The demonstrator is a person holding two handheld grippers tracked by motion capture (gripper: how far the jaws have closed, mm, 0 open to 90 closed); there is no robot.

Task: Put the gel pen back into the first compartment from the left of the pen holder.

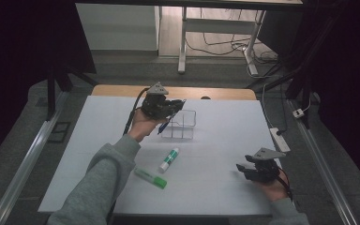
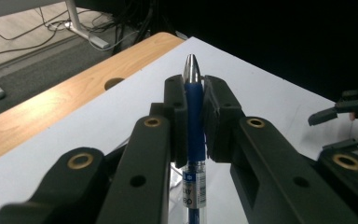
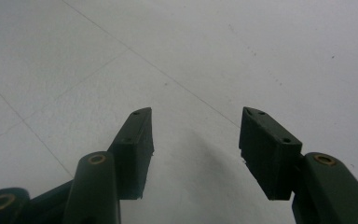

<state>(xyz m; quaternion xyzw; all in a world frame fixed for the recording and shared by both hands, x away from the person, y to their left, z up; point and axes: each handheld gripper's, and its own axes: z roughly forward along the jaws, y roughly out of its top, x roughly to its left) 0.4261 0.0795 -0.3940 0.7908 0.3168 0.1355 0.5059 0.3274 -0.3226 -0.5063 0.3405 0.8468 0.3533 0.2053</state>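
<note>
A white table (image 1: 98, 140) seen from above, with a person's forearms reaching in from the near edge. At the left, a grey sleeve (image 1: 98, 183) leads up to the left gripper (image 1: 174, 106), held above the far middle of the table. Its tongs are clamped on a blue pen (image 1: 165, 125), which slants down toward the tabletop. In the left gripper view the pen (image 2: 195, 126) stands between the two black pads, squeezed from both sides, its silver tip poking out past them and its clear lower barrel running down between the arms. Just right of the pen stands a clear open-topped organizer box (image 1: 183, 124) with dividers, close beside the left gripper. Nearer the person, around the middle of the table, a white glue stick with a green cap (image 1: 169, 159) lies on its side, and just beside it, closer in and slightly left, lies a green highlighter (image 1: 151, 178). At the right, well apart from these things, the right gripper (image 1: 243, 168) sits low over the bare table near the front edge. In the right gripper view its tongs (image 3: 196, 149) stand fairly wide apart, with nothing between them but white tabletop.
</note>
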